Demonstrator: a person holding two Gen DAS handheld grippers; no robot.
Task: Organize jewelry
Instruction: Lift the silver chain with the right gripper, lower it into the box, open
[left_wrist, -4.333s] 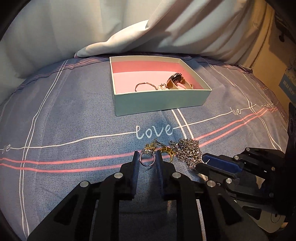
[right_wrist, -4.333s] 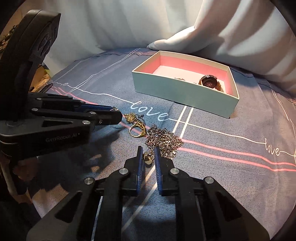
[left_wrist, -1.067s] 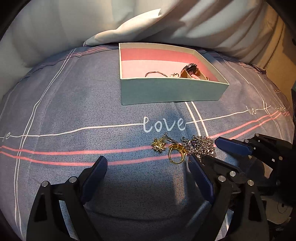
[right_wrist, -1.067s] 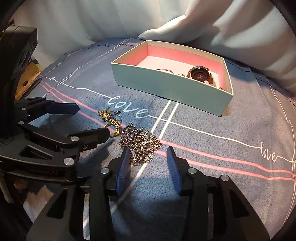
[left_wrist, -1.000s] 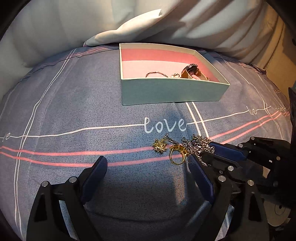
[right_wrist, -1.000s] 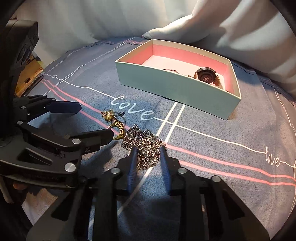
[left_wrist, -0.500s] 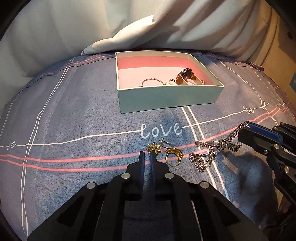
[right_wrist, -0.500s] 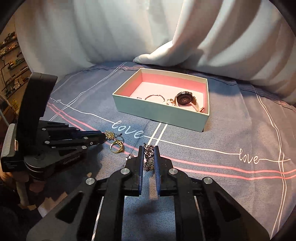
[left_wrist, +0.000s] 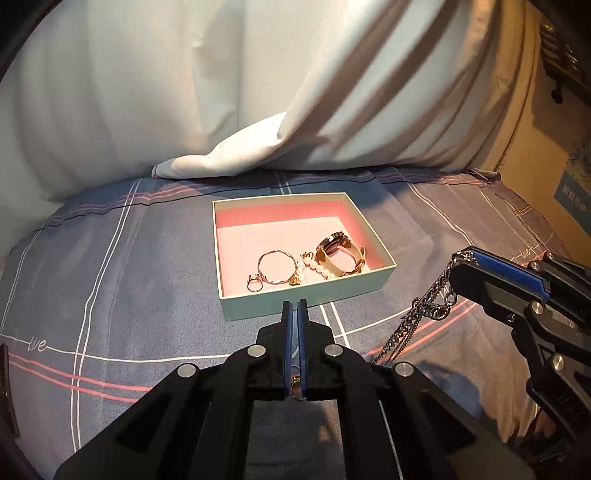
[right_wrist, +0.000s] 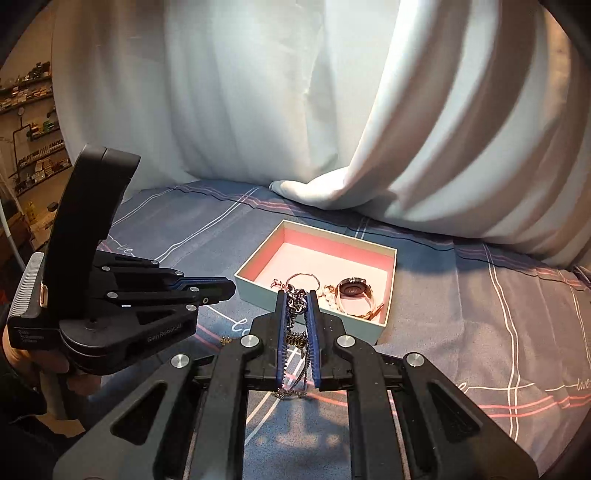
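A pale green box (left_wrist: 306, 295) with a pink inside sits on the blue bedsheet; it also shows in the right wrist view (right_wrist: 384, 254). It holds a watch (left_wrist: 338, 245), a bangle (left_wrist: 277, 267), a small ring and pearls. My right gripper (right_wrist: 297, 295) is shut on a silver chain (left_wrist: 417, 321) that hangs down above the sheet, right of the box. My left gripper (left_wrist: 294, 306) is shut, raised before the box's near wall; a small gold piece (left_wrist: 295, 387) shows low between its fingers, and whether it is held I cannot tell.
A white curtain (left_wrist: 258, 92) hangs behind the bed and drapes onto the sheet behind the box. Shelves (right_wrist: 26, 122) stand at far left in the right wrist view. A cardboard-coloured wall (left_wrist: 554, 129) is at the right.
Both grippers have risen well above the sheet. The right one has lifted the silver chain off the sheet. The left one closed about half a second ago and stays shut.
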